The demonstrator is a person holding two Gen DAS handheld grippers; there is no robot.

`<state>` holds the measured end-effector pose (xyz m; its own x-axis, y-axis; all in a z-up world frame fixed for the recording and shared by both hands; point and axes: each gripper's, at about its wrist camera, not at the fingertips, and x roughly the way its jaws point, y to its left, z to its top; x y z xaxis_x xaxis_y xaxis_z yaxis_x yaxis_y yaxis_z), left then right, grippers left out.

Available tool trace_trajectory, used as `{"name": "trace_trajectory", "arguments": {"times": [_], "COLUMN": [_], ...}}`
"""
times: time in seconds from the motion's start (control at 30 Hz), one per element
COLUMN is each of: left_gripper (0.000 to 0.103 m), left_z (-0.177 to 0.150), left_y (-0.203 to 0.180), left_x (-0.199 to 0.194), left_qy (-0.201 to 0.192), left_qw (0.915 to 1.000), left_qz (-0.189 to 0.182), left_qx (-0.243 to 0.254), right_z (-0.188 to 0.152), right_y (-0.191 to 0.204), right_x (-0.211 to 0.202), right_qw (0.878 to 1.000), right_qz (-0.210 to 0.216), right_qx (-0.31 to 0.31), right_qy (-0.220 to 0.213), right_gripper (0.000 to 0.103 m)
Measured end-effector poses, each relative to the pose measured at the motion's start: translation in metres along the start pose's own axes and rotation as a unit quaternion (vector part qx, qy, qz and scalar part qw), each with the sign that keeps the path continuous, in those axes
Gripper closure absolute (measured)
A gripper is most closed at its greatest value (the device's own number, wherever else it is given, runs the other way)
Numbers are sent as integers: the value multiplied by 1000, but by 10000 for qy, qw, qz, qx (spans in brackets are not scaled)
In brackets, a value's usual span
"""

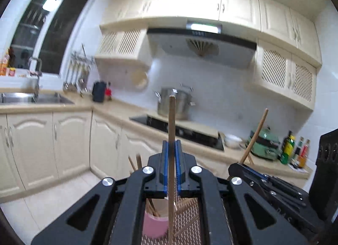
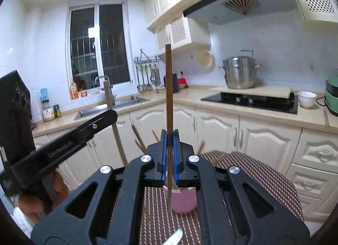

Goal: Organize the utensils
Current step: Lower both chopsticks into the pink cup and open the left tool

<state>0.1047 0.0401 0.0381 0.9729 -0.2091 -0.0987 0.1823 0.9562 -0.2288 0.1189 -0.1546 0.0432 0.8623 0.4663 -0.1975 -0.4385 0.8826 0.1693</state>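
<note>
My left gripper is shut on a wooden chopstick that stands upright between its blue pads. Below it a pink cup holds several chopsticks, and more lie on the woven mat. My right gripper is shut on a darker chopstick, also upright, above the same pink cup. In the left wrist view the right gripper shows at the right with its chopstick slanting up. In the right wrist view the left gripper shows at the left, held by a hand.
A kitchen counter runs round the corner with a sink, a black hob under a steel pot, a white bowl and a green appliance. Bottles stand at the right. The brown patterned mat covers a round table.
</note>
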Motion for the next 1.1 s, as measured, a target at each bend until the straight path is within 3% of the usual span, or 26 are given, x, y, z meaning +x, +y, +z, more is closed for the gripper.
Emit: {"name": "trace_trajectory", "arguments": {"times": [0.3,0.43,0.83,1.1], "left_gripper": [97,97,97,97], "left_z": [16,7,-38,-63], "left_y": [-6,-9,4,10], "left_x": [21,33,71,77], "left_qy": [-821,-1031,-202,263], "left_qw": [9963,9942,9985,9976], "left_qz": [250,282,455,509], "left_qx": [-1,87,249,400], "right_z": [8,1,-15,-26], "right_y": [-2,-9,-15,-10], "right_x": [32,50,68,75], "right_qw": [9994,9997,9999,9996], "right_qz": [-151,-163,-50,-56], "right_qx": [-106,-52,9,-65], "right_qy": [-289,-161,94,271], "right_gripper": [97,97,97,97]}}
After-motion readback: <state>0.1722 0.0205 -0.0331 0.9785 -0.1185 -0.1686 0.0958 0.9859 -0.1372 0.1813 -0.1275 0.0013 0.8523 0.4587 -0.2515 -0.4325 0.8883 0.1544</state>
